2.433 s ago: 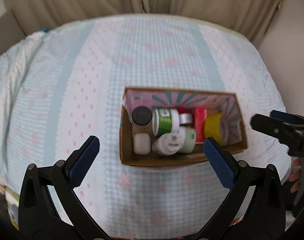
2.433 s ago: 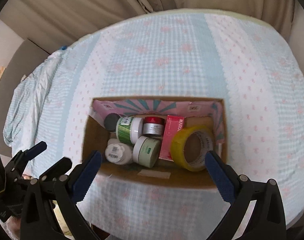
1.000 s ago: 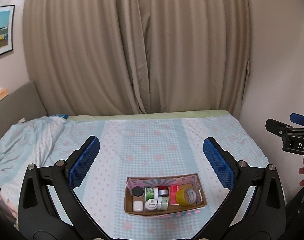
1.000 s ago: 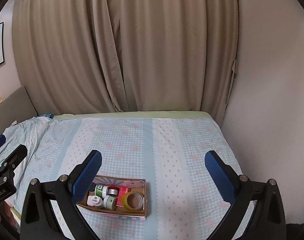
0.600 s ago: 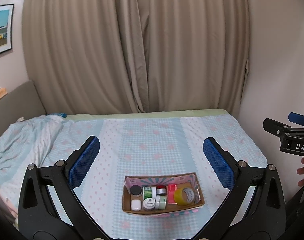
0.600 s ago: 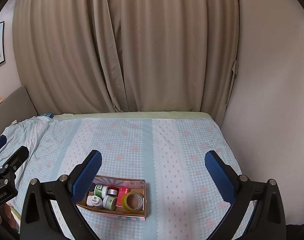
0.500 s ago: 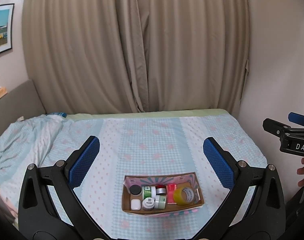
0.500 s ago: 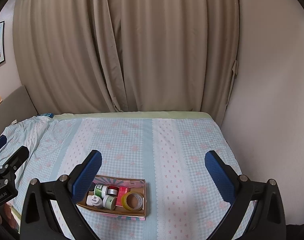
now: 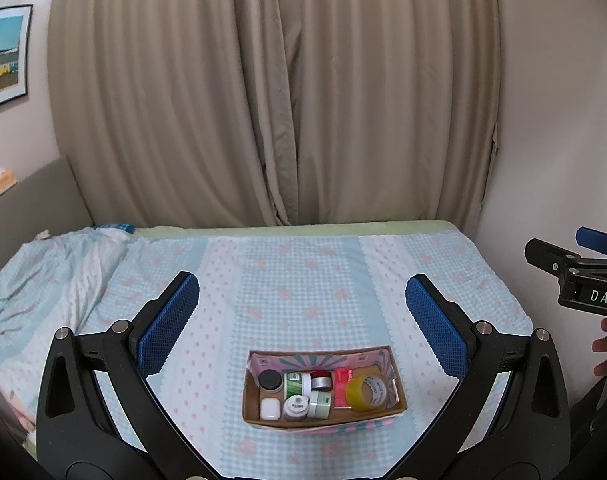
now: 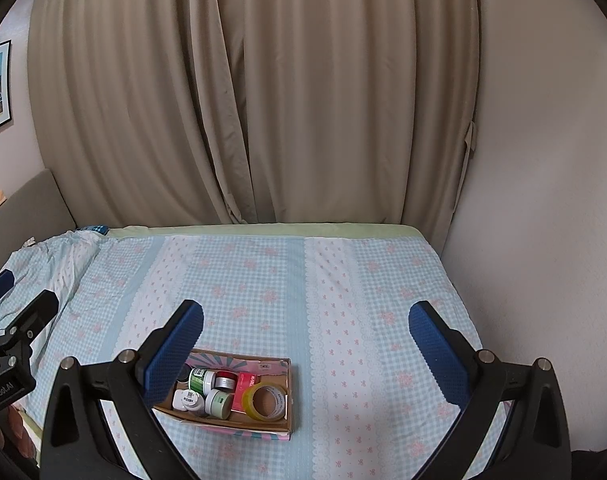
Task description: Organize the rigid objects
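A small brown box [image 9: 323, 420] sits on the bed [image 9: 303, 280]. It is full of little jars and a yellow tape roll [image 9: 366, 393]. Both the left gripper [image 9: 303, 320] and right gripper [image 10: 305, 338] are wide apart, holding nothing.

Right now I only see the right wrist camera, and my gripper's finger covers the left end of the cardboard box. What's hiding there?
Observer: A black-lidded jar sits in the far-left corner of the cardboard box.
Operator: Anything else back there?
Observer: Yes, a small white rounded case lies just in front of that jar, in the near-left corner.
Operator: Is the other gripper holding something?
Observer: No, the left gripper is wide open with nothing between its fingers.
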Demonstrator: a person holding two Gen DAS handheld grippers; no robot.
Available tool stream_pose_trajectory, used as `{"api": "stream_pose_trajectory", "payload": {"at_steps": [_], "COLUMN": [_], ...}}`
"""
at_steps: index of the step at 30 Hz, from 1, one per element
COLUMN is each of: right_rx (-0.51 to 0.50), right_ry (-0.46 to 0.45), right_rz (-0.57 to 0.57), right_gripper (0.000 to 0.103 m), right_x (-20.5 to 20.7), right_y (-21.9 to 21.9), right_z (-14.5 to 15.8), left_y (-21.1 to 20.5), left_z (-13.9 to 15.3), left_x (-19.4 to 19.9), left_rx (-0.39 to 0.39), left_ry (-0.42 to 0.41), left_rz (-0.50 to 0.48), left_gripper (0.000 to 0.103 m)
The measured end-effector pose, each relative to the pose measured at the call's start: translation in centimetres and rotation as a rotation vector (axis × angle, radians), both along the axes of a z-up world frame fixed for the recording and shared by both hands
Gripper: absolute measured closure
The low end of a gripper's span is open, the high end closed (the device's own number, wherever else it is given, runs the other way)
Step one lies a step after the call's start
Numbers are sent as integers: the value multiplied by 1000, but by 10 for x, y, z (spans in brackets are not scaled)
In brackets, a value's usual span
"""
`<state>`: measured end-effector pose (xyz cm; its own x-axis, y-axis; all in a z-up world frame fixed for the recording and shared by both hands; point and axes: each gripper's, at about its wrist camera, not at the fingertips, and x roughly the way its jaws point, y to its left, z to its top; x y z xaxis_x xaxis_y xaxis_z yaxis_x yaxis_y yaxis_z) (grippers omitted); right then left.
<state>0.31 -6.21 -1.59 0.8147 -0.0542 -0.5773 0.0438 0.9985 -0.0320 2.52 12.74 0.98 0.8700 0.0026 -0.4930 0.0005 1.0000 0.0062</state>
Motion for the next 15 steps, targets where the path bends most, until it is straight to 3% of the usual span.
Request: {"api": "stream_pose_trajectory", "payload": {"at_steps": [15], "right_rx": [-2], "right_ry": [1], "right_rz": [2], "right_gripper": [1], "right_x": [1], "right_y": [2], "right_z": [0], "left_y": [3], "left_z": [0], "left_x": [1], "left_rx": [2], "left_ry": [-7], "left_rz": [8], "left_gripper": [0]}}
